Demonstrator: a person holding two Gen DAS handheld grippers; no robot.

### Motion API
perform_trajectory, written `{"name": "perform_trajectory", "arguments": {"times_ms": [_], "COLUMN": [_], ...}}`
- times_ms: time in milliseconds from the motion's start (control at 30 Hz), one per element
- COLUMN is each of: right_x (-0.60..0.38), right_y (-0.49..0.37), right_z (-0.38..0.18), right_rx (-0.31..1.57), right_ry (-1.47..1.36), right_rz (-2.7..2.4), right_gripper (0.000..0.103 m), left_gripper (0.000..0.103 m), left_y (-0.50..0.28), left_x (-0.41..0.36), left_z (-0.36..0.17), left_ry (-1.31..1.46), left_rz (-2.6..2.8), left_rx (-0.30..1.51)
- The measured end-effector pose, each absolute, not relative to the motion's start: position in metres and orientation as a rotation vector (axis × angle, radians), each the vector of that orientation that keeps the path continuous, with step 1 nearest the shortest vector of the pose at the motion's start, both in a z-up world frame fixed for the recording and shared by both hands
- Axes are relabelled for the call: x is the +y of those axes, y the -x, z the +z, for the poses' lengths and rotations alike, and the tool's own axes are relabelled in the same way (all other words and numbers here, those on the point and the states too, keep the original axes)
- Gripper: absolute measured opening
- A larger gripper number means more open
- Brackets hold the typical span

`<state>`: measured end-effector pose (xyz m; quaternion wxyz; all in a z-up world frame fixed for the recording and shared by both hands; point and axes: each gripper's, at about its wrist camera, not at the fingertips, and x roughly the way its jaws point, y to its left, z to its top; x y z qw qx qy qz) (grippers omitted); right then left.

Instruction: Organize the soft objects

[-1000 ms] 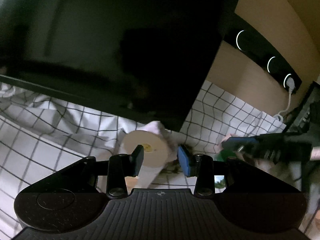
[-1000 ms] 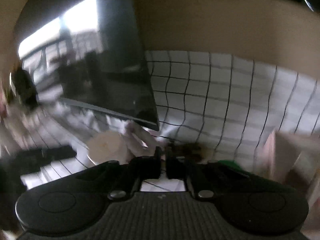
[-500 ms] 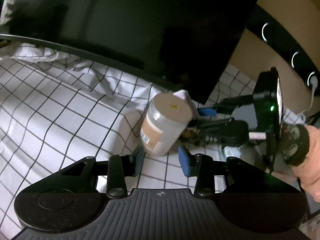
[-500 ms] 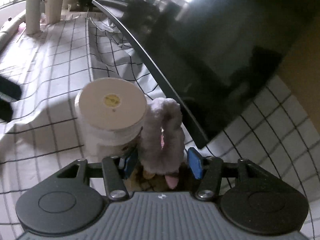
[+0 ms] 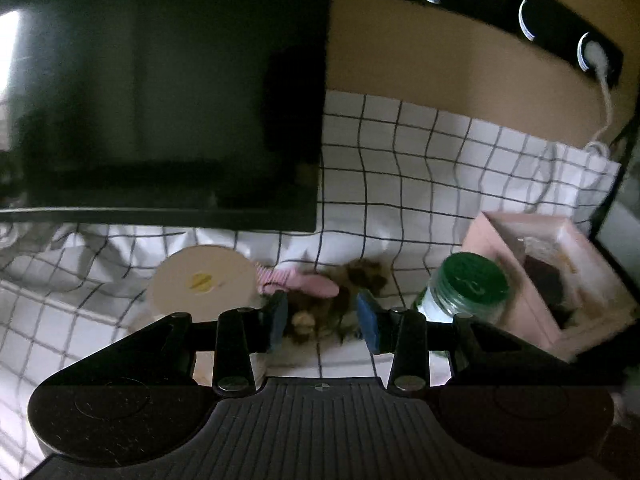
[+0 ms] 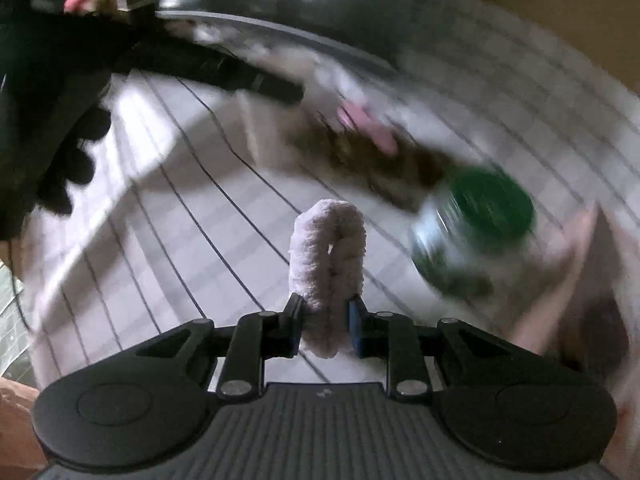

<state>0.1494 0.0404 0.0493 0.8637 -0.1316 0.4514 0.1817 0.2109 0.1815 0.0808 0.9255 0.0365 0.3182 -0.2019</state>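
Now right gripper (image 6: 324, 330) clamps fuzzy looped scrunchie (image 6: 327, 264); left gripper (image 5: 322, 316) spread wide above shaggy brown plush (image 5: 340, 300)

- Both views are dim, with fisheye bending of the checked cloth (image 5: 400, 168) lines toward the edges.
- Right wrist view: heavy motion blur smears the green-lidded jar (image 6: 480, 216); only the gripper body is sharp.
- Left wrist view: mild blur; the dark screen (image 5: 160, 92) carries faint glare at far left.
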Motion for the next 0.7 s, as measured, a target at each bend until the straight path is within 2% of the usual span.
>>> {"name": "perform_trajectory", "arguments": {"times_ms": [200, 300, 433, 533, 700], "right_x": [0.014, 0.013, 0.009, 0.004, -0.007], "right_y": [-0.133, -0.137, -0.14, -0.143, -0.138], "right_z": [0.052, 0.043, 0.029, 0.019, 0.011], "right_rx": [0.94, 0.94, 0.938, 0.942, 0.922], "right_ry": [0.21, 0.188, 0.149, 0.133, 0.091], "right_rz": [0.358, 0.378, 0.434, 0.463, 0.506], "right_gripper": [0.024, 0.029, 0.039, 0.04, 0.043], "left_gripper": [0.042, 0.039, 0.034, 0.03, 0.029], "left_y": [-0.248, -0.259, -0.268, -0.268, -0.267], "left_x": [0.161, 0.152, 0.126, 0.121, 0.12], "left_z": [0.05, 0.039, 0.019, 0.011, 0.007], "left_ry": [0.095, 0.133, -0.032, -0.079, -0.133], "left_rz": [-0.283, -0.21, -0.145, -0.102, -0.117], "left_rx": [0.764, 0.785, 0.814, 0.797, 0.787]}}
